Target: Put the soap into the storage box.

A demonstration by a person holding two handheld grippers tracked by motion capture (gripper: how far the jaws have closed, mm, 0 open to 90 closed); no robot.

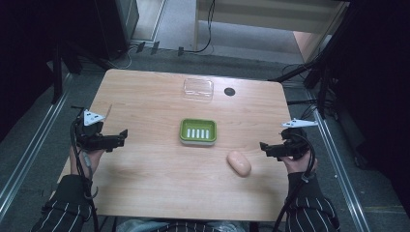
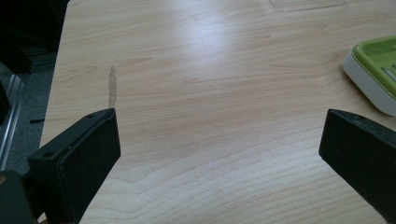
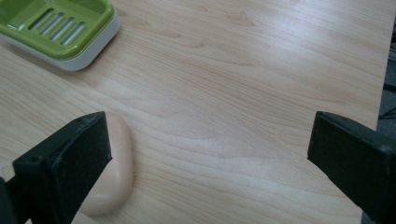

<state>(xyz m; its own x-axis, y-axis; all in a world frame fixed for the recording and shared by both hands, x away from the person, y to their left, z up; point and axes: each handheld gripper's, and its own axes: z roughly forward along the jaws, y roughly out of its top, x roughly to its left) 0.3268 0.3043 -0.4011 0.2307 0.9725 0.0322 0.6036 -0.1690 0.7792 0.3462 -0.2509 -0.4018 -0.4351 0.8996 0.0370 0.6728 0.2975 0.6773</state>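
1. High view: a peach soap bar (image 1: 239, 163) lies bare on the counter (image 1: 145, 96), near the right tongs (image 1: 265, 148) and in front of the green soap dish (image 1: 198, 131); a clear lid (image 1: 198, 89) sits farther back. The left tongs (image 1: 121, 137) hover well apart from it.
2. Left gripper view: jaws spread wide over bare wood, the dish's corner (image 2: 376, 74) at the edge.
3. Right gripper view: jaws apart, soap (image 3: 114, 177) just beside the left jaw. It looks light, hard and probably slippery; pinching across its narrow middle seems safest.

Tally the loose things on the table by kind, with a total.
Soap bar: 1
Green soap dish: 1
Clear plastic lid: 1
Total: 3
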